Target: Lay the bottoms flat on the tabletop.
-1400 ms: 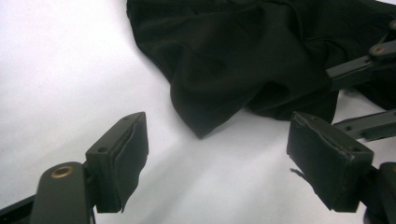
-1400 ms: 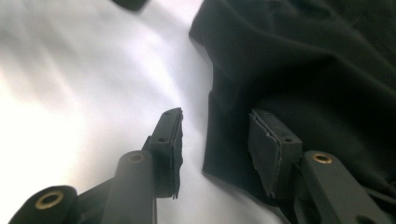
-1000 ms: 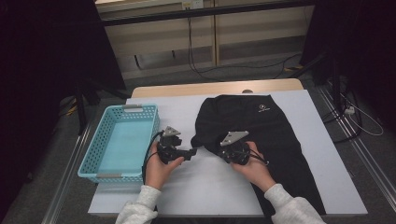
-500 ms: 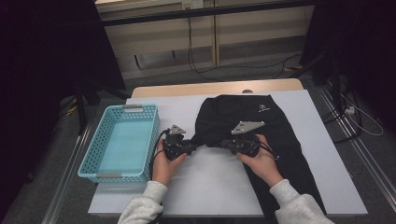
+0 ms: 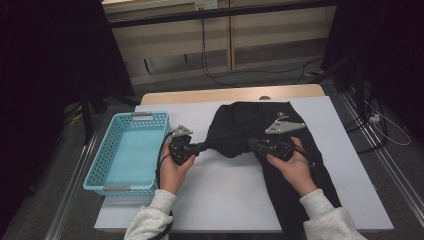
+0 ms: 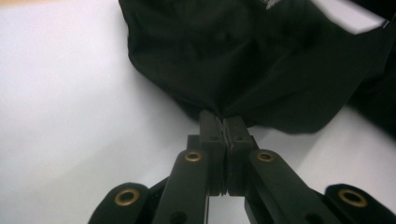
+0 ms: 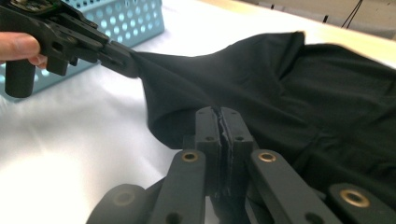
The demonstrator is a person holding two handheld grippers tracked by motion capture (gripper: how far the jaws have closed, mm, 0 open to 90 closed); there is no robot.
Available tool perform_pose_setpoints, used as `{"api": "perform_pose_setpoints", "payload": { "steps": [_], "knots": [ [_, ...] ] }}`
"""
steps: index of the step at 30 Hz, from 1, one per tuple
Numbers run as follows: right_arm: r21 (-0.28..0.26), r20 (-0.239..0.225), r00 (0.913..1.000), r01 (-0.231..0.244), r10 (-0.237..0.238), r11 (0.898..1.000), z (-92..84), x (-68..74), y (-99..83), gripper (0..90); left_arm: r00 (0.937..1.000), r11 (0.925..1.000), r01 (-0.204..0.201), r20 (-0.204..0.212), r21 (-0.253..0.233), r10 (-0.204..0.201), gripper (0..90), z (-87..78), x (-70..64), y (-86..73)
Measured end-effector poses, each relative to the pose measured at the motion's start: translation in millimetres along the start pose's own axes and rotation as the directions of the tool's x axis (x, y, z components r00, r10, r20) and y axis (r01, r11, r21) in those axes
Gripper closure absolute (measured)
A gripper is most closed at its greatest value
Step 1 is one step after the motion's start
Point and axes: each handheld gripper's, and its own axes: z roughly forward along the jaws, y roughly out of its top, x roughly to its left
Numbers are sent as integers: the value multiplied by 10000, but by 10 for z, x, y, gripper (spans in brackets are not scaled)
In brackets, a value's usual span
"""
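Left gripper (image 5: 202, 146) in the left hand (image 5: 173, 170), jaws just closing to pinch black cloth (image 5: 260, 125), pointing right, right gripper (image 5: 252, 145) in the right hand (image 5: 292, 167), jaws clamped on cloth, pointing left, both forearms in pale sleeves.

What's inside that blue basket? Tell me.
The blue basket holds nothing on the part of its floor that shows; its near wall hides a strip of that floor. The black garment lies beside it on the table.
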Motion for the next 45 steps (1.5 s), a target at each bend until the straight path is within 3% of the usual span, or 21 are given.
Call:
{"api": "perform_pose_setpoints", "payload": {
  "steps": [2,4,7,15,19,23,26,29,32,34,39,41,43,45],
  "knots": [
    [-127,-16,9999,-127,127,9998,-37,-29,11,877,10000,9999,-6,-15,-154,6,889,-4,-9,31],
    [-49,278,9995,-140,141,9999,-27,-52,-3,876,9999,9999,-95,-49,-47,95,888,27,-1,28],
    [356,687,9976,-95,71,9993,61,-113,-80,876,9998,9999,141,-117,-38,-141,888,87,32,-3],
    [1520,1505,9884,-39,-193,9884,251,-234,-278,871,10000,9999,72,-34,84,-71,882,184,-4,-37],
    [1654,1691,9838,317,-600,9857,259,-182,-267,759,9999,9997,145,67,173,-147,884,203,-8,-23],
    [1305,1349,9866,744,-920,9887,216,-69,-200,616,9998,9997,89,194,224,-93,884,193,-34,7],
    [960,668,9901,1166,-1233,9885,206,74,-137,568,9997,9997,-3,240,239,-3,884,185,-48,9],
    [1005,68,9859,1655,-1670,9811,269,253,-85,565,9996,9996,45,272,271,-53,885,166,-40,3],
    [1659,-747,9765,2119,-2020,9631,406,389,-110,619,9993,9997,120,349,216,-128,885,150,-34,14],
    [2029,-839,9729,2284,-2155,9522,509,415,-162,618,9992,9998,106,383,169,-112,885,139,-41,30],
    [2245,-616,9794,2015,-1924,9534,645,346,-224,553,9990,9998,89,447,157,-96,886,139,-53,53],
    [2359,-250,9808,1937,-1933,9523,689,319,-240,497,9990,9998,102,429,187,-110,886,144,-50,47],
    [2742,-61,9804,1911,-1970,9425,746,289,-283,516,9990,9997,102,432,218,-112,887,149,-54,40],
    [2465,15,9861,1608,-1663,9557,758,270,-307,569,9989,9997,111,457,213,-120,886,149,-62,40]
  ]
}}
